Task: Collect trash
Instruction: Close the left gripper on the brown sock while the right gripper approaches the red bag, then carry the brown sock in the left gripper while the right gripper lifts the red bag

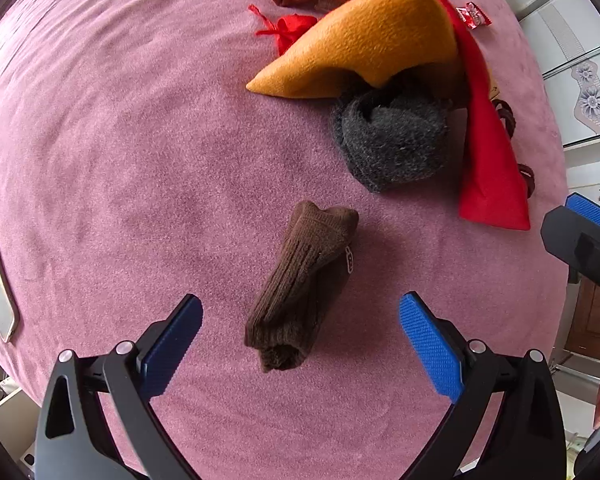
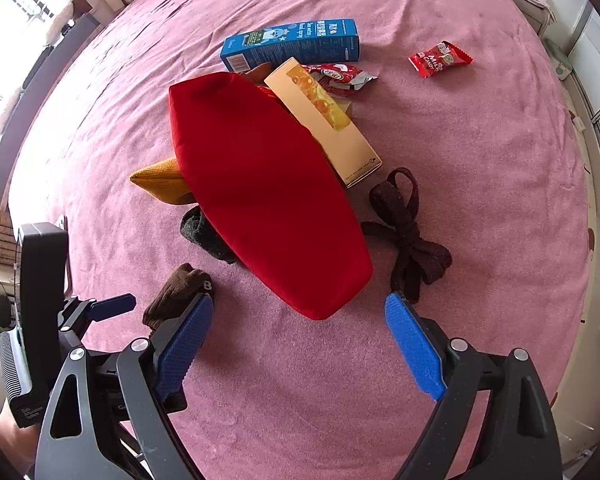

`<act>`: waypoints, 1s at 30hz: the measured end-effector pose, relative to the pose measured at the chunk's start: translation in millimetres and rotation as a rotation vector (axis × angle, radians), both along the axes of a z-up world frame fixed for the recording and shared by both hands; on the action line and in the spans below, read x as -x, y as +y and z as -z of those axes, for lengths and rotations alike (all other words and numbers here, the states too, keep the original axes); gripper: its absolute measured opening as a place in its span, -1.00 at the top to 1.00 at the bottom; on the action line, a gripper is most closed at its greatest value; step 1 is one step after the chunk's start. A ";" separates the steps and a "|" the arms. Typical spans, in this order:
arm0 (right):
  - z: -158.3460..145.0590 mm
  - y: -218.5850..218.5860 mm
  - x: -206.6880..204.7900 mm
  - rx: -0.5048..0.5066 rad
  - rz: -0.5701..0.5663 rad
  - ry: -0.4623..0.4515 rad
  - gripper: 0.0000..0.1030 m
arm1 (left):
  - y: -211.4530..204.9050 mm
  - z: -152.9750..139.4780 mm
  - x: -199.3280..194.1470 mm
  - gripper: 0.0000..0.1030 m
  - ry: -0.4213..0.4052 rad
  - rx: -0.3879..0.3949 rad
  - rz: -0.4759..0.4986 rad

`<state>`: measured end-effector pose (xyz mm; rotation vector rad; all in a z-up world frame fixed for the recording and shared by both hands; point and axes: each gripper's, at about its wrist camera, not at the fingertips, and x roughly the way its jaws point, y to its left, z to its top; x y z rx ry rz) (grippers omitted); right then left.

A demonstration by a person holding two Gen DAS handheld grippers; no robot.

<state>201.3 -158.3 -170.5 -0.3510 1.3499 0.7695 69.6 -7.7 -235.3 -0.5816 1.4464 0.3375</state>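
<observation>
Brown rolled sock (image 1: 302, 284) lies between the left gripper (image 1: 300, 344) jaws (spread, empty); next, close.

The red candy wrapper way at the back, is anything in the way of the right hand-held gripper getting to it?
Yes. The big red cloth lies between the right hand-held gripper and the red candy wrapper.

My left wrist cam looks straight down, close over the pink bedspread (image 1: 120, 160). My right wrist cam tilts steeply down, a bit farther out, seeing more bed. Both share the brown sock (image 1: 304, 284), red cloth (image 2: 260, 184) and mustard cloth (image 1: 364, 40).
</observation>
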 end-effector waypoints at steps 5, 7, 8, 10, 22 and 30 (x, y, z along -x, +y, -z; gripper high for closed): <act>11.4 3.8 -4.2 0.015 0.000 -0.003 -0.65 | 1.9 22.5 -10.6 -0.40 0.023 0.020 0.011; 15.5 6.4 -6.9 0.024 0.004 -0.004 -0.65 | 1.6 26.2 -14.1 -0.38 0.026 0.010 0.013; 17.4 7.2 -8.6 0.026 0.004 -0.004 -0.65 | 1.5 27.1 -16.1 -0.33 0.026 0.004 0.012; 19.2 11.6 -10.1 0.025 0.000 -0.002 -0.65 | 4.5 25.1 -17.3 -0.15 0.016 0.001 0.003; 32.7 36.9 -18.1 0.045 -0.009 0.025 0.23 | 36.4 -11.2 -6.7 0.83 -0.062 0.122 -0.068; 5.8 4.6 -20.9 -0.025 0.068 0.084 0.79 | 20.6 -48.2 -9.4 0.83 -0.126 0.176 -0.058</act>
